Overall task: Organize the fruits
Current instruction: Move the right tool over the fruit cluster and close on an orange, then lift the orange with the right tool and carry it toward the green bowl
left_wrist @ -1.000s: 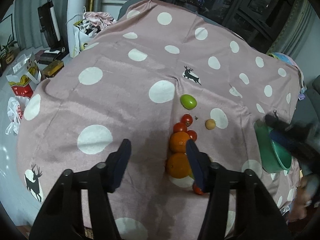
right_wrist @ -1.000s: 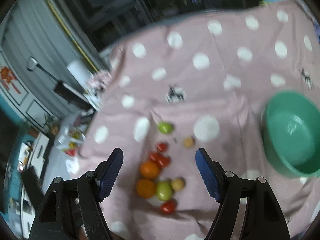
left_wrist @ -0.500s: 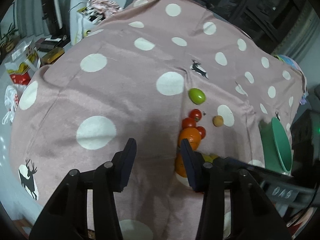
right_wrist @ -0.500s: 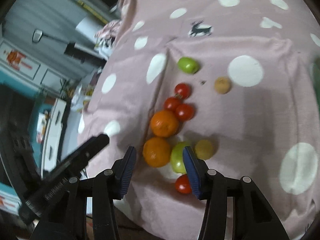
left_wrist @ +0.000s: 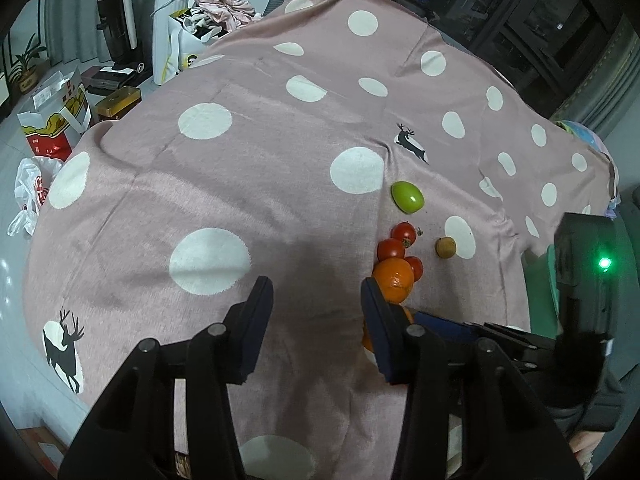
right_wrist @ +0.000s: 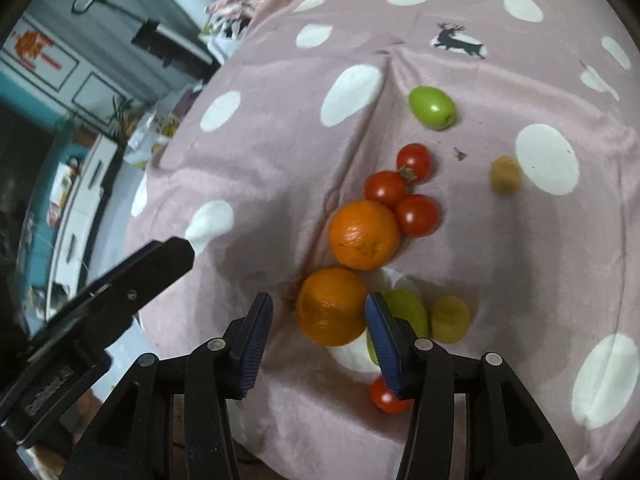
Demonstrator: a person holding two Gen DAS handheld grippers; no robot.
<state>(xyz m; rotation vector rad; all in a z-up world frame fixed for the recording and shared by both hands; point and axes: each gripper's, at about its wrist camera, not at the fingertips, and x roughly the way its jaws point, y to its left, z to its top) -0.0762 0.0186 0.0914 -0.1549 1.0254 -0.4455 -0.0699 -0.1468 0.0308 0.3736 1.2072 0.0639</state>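
Pink dotted cloth [right_wrist: 280, 128] carries all visible fruits loose, none sorted; right gripper [right_wrist: 318, 334], jaws apart, hovers at the near orange [right_wrist: 332, 306] without clamping; left gripper [left_wrist: 316, 322] apart and empty; sorting judged barely begun.

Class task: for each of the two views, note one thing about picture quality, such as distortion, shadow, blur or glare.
Left wrist view: fisheye bends the pink polka-dot cloth into a dome, and a glowing green light flares at right. Right wrist view: the small tan round fruit is smeared by blur, and soft shadow darkens the cloth beside the oranges.
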